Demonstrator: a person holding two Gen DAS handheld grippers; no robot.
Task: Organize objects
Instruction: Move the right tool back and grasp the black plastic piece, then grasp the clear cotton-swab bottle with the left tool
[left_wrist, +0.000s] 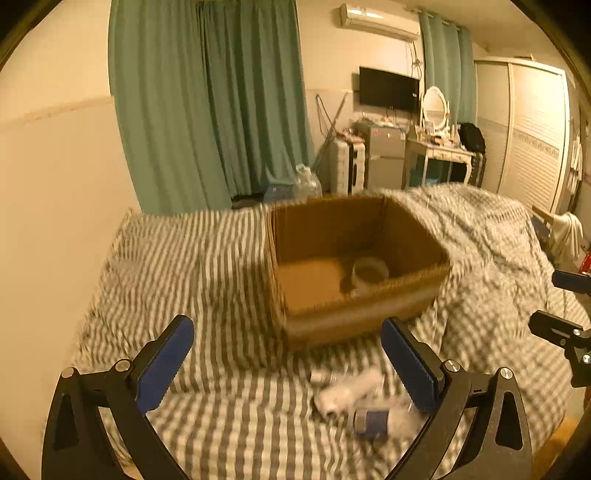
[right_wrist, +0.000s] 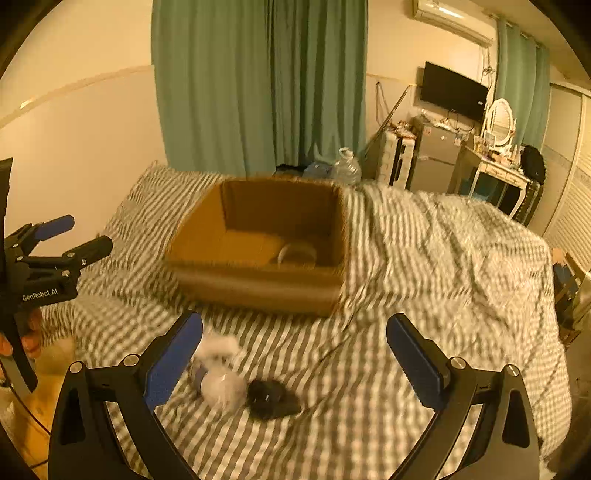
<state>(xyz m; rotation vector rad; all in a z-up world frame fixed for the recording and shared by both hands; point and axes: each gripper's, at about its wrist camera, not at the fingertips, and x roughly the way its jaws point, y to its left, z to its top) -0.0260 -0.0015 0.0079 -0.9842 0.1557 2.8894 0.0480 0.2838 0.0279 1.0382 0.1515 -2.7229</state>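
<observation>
Left wrist view, cardboard box (left_wrist: 354, 266) on striped bed (left_wrist: 207, 266), left claw (left_wrist: 288, 365) spread

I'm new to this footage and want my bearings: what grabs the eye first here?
An open brown cardboard box sits mid-bed on the grey-and-white striped bedspread, with a round clear container inside. Nearer the camera, small blurred white items and a black lump lie loose on the bedspread. The open left tool and open right tool frame them.

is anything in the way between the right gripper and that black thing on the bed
Nothing visible does. The right gripper is open and empty, and the black object lies on bare striped bedding just ahead of its fingers. A blurred white bundle touches the object's left side, not blocking the approach.
</observation>
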